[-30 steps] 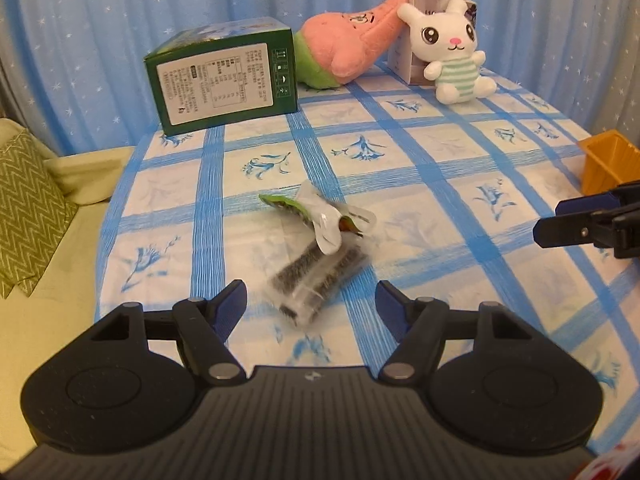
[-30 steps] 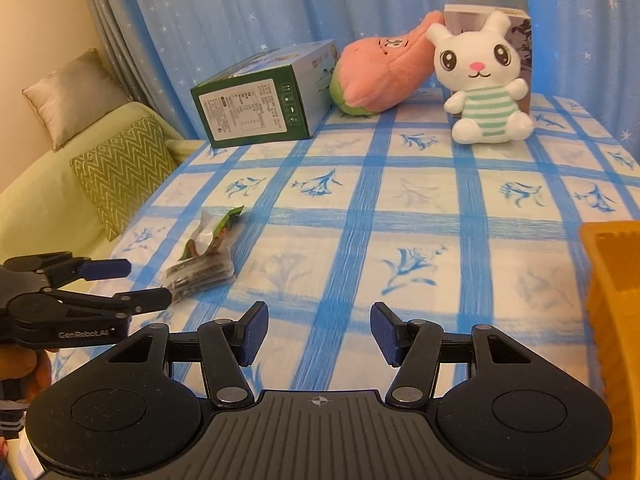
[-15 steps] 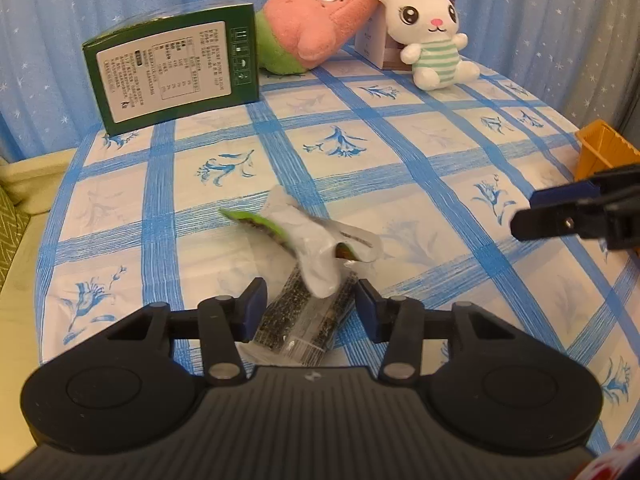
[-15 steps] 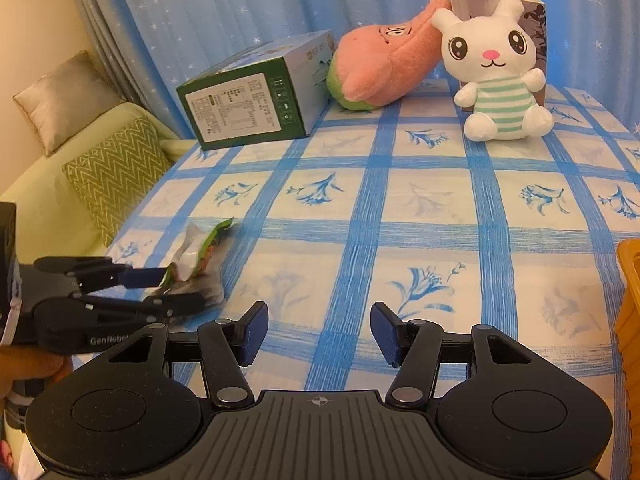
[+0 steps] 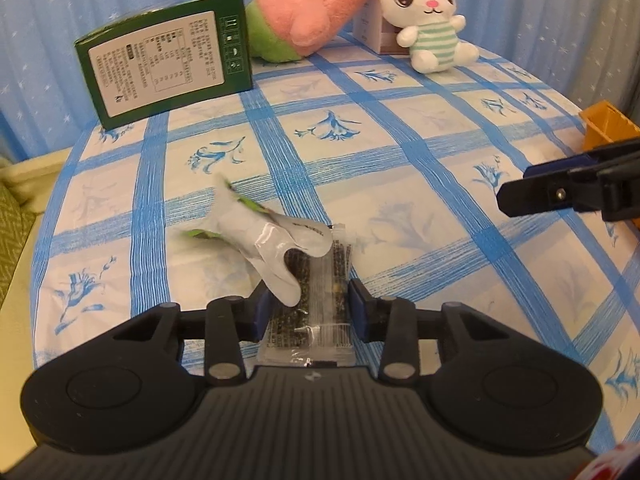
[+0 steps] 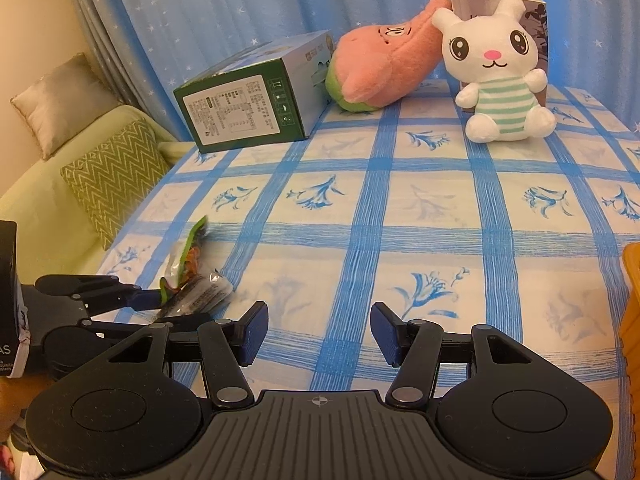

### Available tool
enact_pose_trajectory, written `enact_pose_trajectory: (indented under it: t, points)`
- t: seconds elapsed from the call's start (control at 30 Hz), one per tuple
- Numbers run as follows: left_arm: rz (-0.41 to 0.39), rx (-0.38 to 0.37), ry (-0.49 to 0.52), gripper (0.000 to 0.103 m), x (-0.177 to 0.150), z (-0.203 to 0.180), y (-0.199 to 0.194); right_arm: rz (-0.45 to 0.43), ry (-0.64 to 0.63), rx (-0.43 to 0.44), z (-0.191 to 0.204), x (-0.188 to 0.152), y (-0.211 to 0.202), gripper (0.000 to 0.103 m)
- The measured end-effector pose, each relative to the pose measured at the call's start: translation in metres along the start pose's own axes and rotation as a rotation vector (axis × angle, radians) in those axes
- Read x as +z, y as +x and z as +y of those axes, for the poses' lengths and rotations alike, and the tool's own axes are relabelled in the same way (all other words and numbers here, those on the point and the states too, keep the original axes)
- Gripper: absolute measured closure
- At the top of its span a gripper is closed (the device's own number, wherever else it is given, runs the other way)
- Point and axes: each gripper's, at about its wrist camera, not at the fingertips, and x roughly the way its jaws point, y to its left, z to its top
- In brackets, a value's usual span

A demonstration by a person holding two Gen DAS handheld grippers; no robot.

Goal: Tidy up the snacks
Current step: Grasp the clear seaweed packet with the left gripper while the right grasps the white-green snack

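Note:
My left gripper [image 5: 308,312] is shut on a clear packet of dark seaweed snack [image 5: 316,312], its blue pads pressing both sides. A white and green snack pouch [image 5: 264,240] lies on top of that packet, tilted up. In the right wrist view the left gripper [image 6: 160,304] and both snacks [image 6: 192,280] sit at the table's left edge. My right gripper [image 6: 318,334] is open and empty, low over the blue checked tablecloth [image 6: 400,240]; it also shows in the left wrist view [image 5: 560,192] at the right.
An orange basket [image 5: 608,124] stands at the table's right edge, also seen in the right wrist view [image 6: 632,300]. A green box [image 5: 164,64], a pink plush [image 5: 308,12], a white bunny [image 5: 428,28] and a pale box [image 6: 496,4] line the far edge. A sofa with cushions [image 6: 112,176] is left.
My left gripper moved forward over the seaweed packet and closed on it; the white pouch shifted and tipped up. The right gripper stayed open, drifting slightly.

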Motion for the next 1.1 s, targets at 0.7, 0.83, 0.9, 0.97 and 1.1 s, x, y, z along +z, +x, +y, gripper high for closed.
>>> enact_pose_trajectory:
  t: [0.7, 0.83, 0.9, 0.97, 1.1]
  points:
    - [-0.03, 0.19, -0.21, 0.069, -0.029, 0.022, -0.074, -0.027, -0.143, 0.144, 0.047, 0.005, 0.018, 0.046]
    - [-0.022, 0.205, -0.303, 0.069, -0.03, 0.04, -0.065, -0.019, -0.211, 0.168, 0.066, 0.009, 0.046, 0.046]
    - [-0.012, 0.206, -0.317, 0.069, -0.03, 0.044, -0.061, -0.002, -0.214, 0.183, 0.074, 0.013, 0.061, 0.046]
    - [0.0, 0.215, -0.328, 0.069, -0.032, 0.049, -0.057, 0.009, -0.225, 0.189, 0.082, 0.016, 0.075, 0.046]
    - [0.006, 0.219, -0.367, 0.069, -0.036, 0.062, -0.057, 0.04, -0.267, 0.193, 0.098, 0.019, 0.098, 0.047]
